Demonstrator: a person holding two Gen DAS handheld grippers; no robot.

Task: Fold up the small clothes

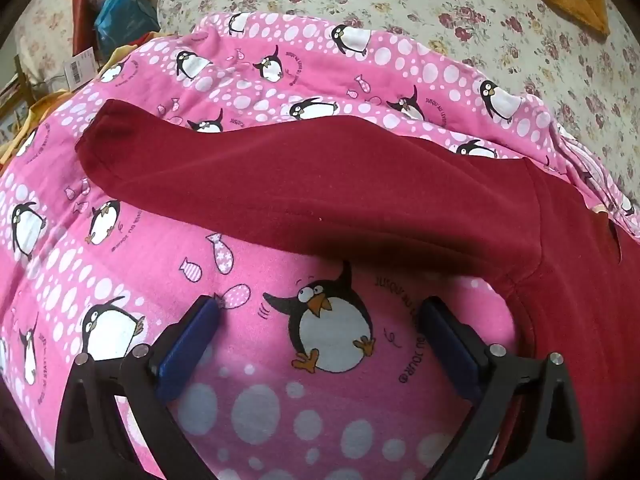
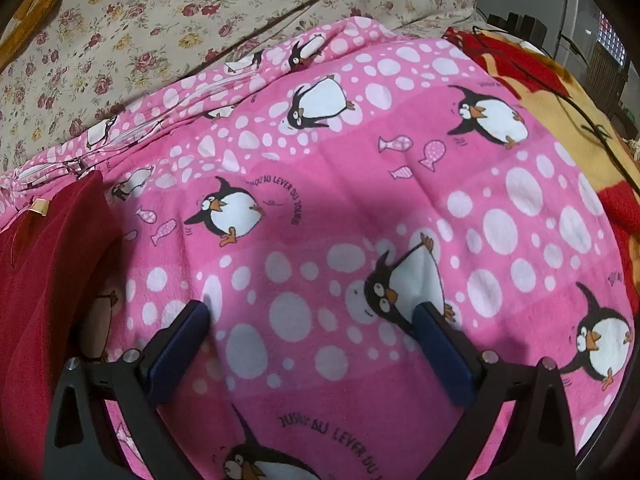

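Observation:
A dark red long-sleeved garment [image 1: 360, 184] lies on a pink penguin-print blanket [image 1: 260, 380]. In the left wrist view its sleeve stretches out to the left, cuff at the far left, body at the right edge. My left gripper [image 1: 320, 308] is open and empty, hovering over the blanket just below the sleeve. In the right wrist view the garment's edge [image 2: 48, 264] shows at the left, with a small tag near its top. My right gripper [image 2: 312, 312] is open and empty over bare blanket [image 2: 360, 200], to the right of the garment.
A floral bedcover [image 1: 480, 20] lies beyond the blanket, also in the right wrist view [image 2: 160, 20]. A red and yellow blanket [image 2: 560, 112] with a black cable lies at the right. Bags and clutter [image 1: 116, 12] sit at the far left.

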